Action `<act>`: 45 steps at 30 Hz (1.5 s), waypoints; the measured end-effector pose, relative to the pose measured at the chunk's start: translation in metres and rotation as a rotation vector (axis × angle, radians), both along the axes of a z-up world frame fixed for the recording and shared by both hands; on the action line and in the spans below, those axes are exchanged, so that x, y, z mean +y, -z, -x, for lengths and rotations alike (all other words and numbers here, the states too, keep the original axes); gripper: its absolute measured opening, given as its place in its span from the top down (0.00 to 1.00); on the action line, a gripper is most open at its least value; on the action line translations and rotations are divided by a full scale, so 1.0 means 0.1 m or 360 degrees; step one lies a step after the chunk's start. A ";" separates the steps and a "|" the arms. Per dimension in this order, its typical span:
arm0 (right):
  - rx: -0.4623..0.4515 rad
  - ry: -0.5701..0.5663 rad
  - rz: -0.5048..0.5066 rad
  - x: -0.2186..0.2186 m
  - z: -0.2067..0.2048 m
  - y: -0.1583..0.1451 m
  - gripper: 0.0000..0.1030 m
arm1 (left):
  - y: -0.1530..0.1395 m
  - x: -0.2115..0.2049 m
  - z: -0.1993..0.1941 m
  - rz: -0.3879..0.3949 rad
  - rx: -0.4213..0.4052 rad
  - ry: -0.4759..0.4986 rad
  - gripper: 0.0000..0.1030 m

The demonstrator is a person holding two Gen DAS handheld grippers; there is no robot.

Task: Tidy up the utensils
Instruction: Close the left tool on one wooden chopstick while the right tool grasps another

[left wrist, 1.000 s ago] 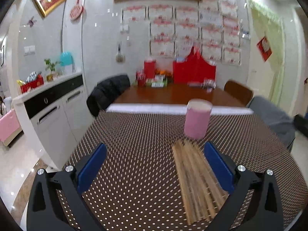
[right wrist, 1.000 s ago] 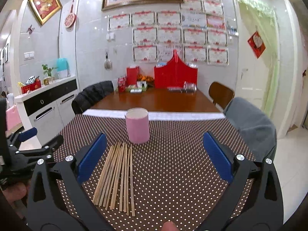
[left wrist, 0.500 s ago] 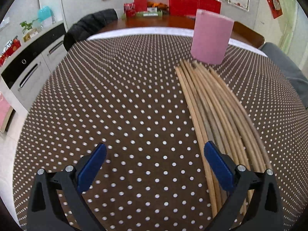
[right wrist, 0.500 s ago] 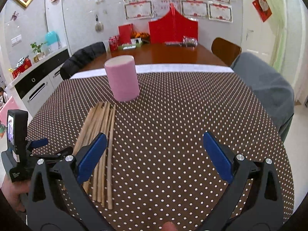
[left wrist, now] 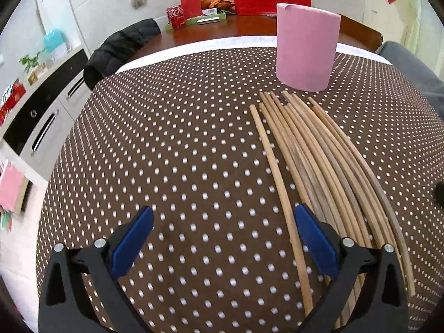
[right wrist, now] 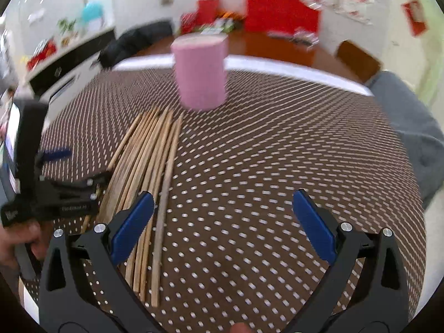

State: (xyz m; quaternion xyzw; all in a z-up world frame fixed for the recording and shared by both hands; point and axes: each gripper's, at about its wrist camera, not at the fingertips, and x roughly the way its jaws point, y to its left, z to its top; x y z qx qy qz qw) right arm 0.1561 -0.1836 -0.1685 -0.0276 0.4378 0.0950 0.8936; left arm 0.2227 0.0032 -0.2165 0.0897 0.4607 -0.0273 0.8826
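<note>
So this is the reach-in step, nothing picked up yet. The left gripper (left wrist: 222, 238) is spread wide with nothing between its jaws, low over the polka-dot tablecloth (left wrist: 166, 144). Its right-hand blue pad (left wrist: 316, 238) sits on the near end of the chopsticks (left wrist: 319, 161), so the bundle is mostly outside the gap, off toward 3 o'clock. The leftmost stick runs just inside that pad.

The chopsticks lie flat in a loose fan, their far tips pointing to 12 o'clock and stopping just short of the pink cup (left wrist: 306, 47), which stands upright at about 1 o'clock in the left wrist view.

The right gripper (right wrist: 223, 227) is also released and empty, hovering over bare cloth. From its camera the bundle is at 10 o'clock, the cup at 12, and the view is blurry, so fine detail there is a no-go.

Best guess for the next move: the left gripper needs to slide toward 3 o'clock so a stick or two sits squarely between the pads, then clench. After that the sticks would have to be tipped upright and dropped into the cup. Thin round sticks lying flat will probably roll or slip, so a centred pinch matters.
</note>
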 end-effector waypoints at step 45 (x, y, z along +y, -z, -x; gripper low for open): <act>0.0203 -0.0246 -0.0107 0.15 -0.44 0.19 0.94 | -0.14 -0.02 -0.24 0.0327 0.0103 0.0300 0.95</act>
